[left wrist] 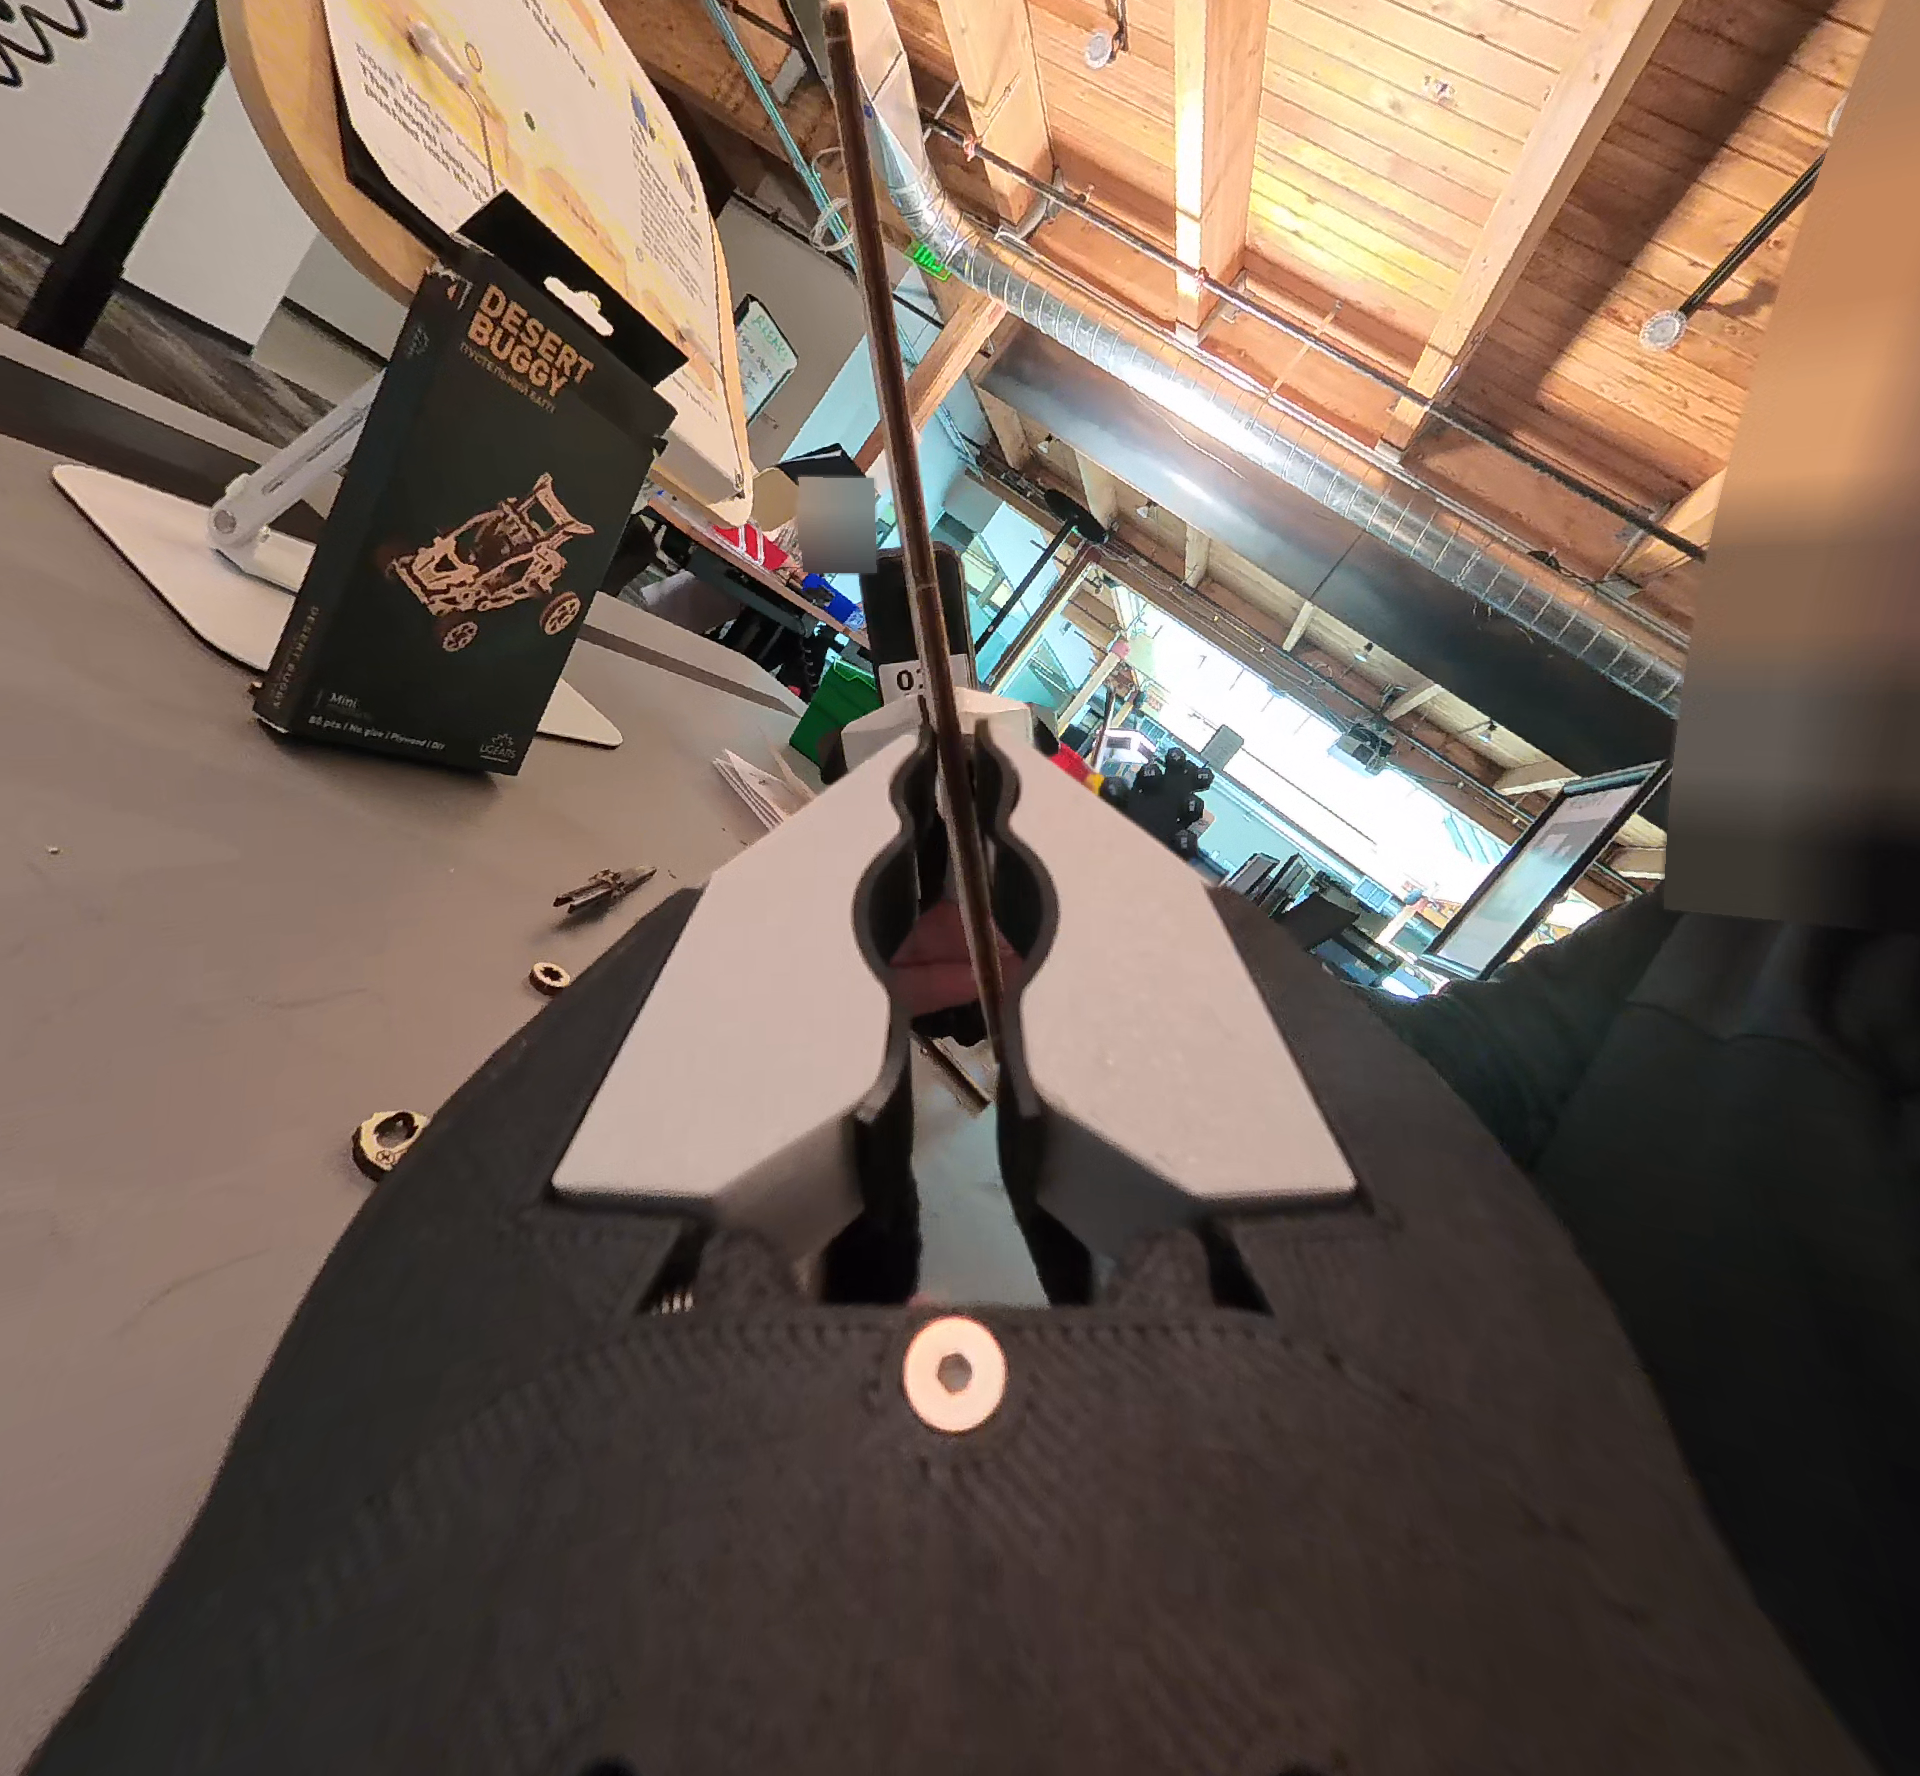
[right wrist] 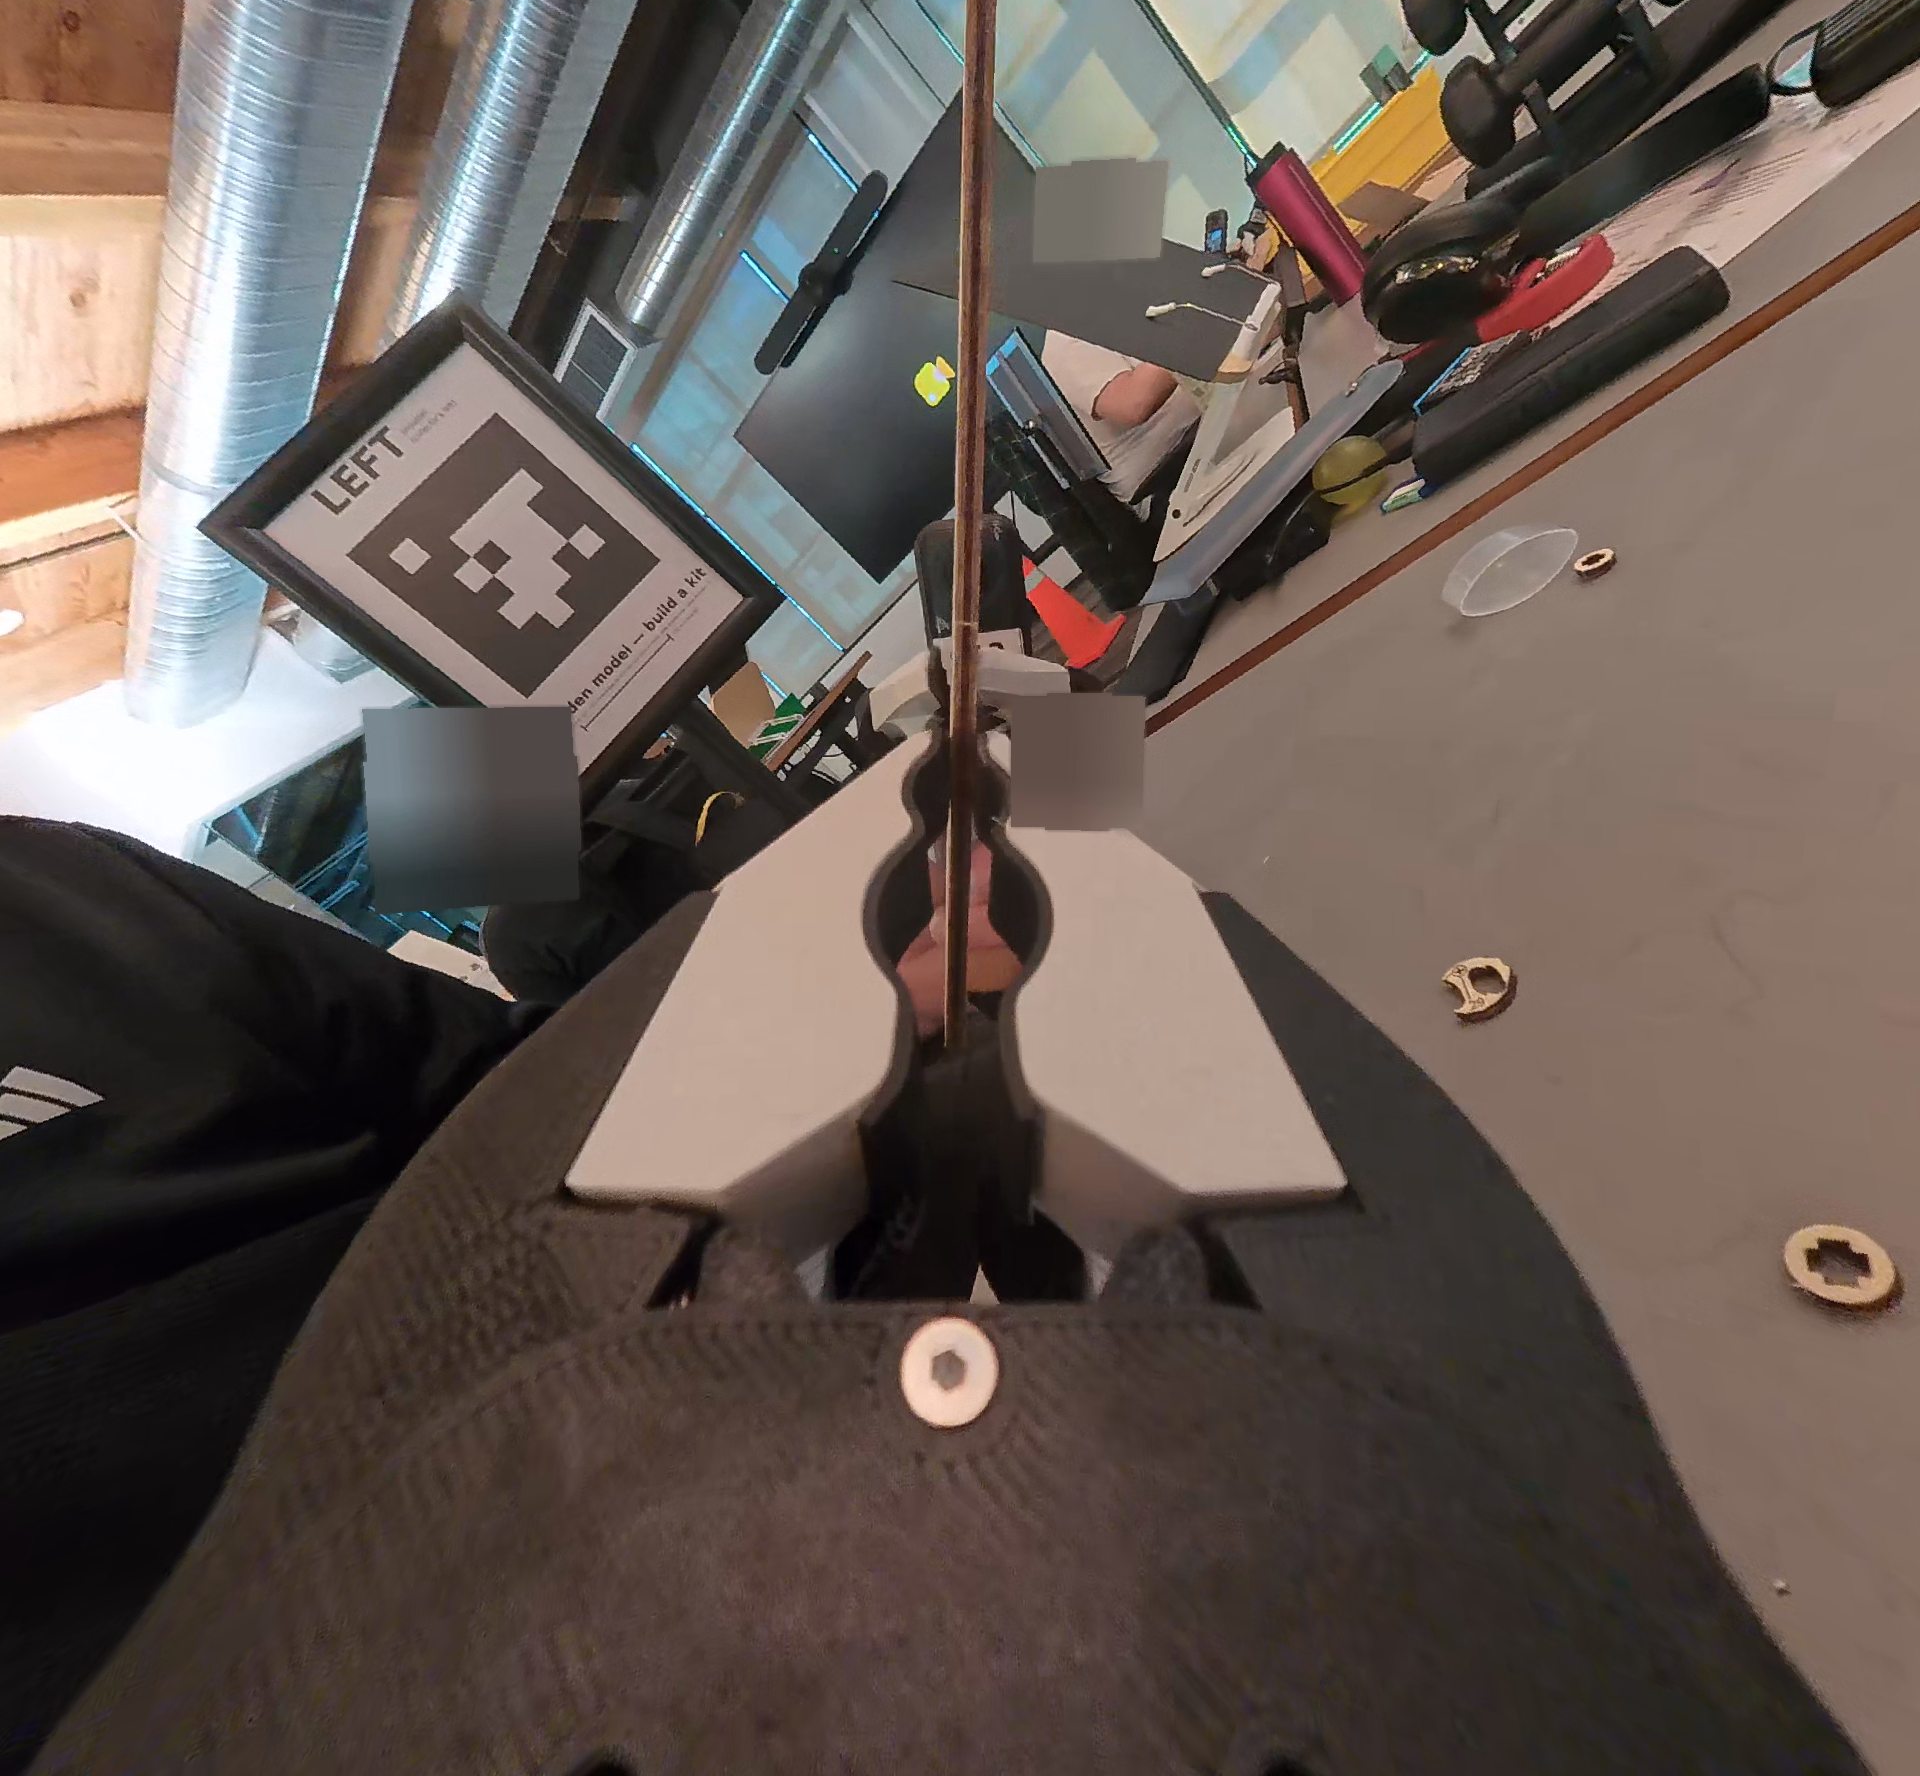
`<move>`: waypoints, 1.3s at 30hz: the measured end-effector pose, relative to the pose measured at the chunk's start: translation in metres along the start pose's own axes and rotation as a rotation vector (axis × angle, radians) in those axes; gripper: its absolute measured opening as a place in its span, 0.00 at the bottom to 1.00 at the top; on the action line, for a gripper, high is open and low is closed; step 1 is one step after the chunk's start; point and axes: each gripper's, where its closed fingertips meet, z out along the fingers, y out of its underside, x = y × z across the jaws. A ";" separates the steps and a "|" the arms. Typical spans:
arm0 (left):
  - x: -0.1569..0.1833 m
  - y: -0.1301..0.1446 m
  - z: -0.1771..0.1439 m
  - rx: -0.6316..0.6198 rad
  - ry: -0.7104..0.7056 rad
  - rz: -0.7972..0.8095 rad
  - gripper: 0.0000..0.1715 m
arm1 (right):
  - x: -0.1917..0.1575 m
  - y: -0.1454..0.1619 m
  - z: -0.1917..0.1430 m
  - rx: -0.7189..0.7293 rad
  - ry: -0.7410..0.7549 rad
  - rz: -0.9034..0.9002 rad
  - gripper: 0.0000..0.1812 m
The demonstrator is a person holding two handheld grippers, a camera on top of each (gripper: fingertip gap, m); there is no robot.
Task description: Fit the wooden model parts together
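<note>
A thin plywood sheet (left wrist: pixel 902 438) stood edge-on up the middle of both wrist views, dark along its burnt edge, while small pale round wooden parts (right wrist: pixel 1840 1265) lay loose on the grey table at right.

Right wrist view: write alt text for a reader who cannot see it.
The right gripper is shut on a thin wooden sheet, seen edge-on and pointing forward. Small wooden rings lie on the grey table to its right.
</note>
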 end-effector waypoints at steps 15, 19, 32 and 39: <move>-0.032 0.005 -0.002 -0.129 -0.364 0.243 0.06 | 0.019 -0.005 -0.003 -0.104 0.364 -0.353 0.03; -0.049 0.007 -0.003 -0.206 -0.558 0.387 0.08 | 0.028 -0.009 -0.005 -0.246 0.671 -0.648 0.04; -0.051 0.002 -0.006 -0.285 -0.700 0.509 0.10 | 0.019 -0.006 0.000 -0.247 0.632 -0.674 0.03; -0.048 -0.011 -0.005 -0.421 -0.883 0.688 0.09 | 0.013 -0.007 0.003 -0.210 0.574 -0.637 0.01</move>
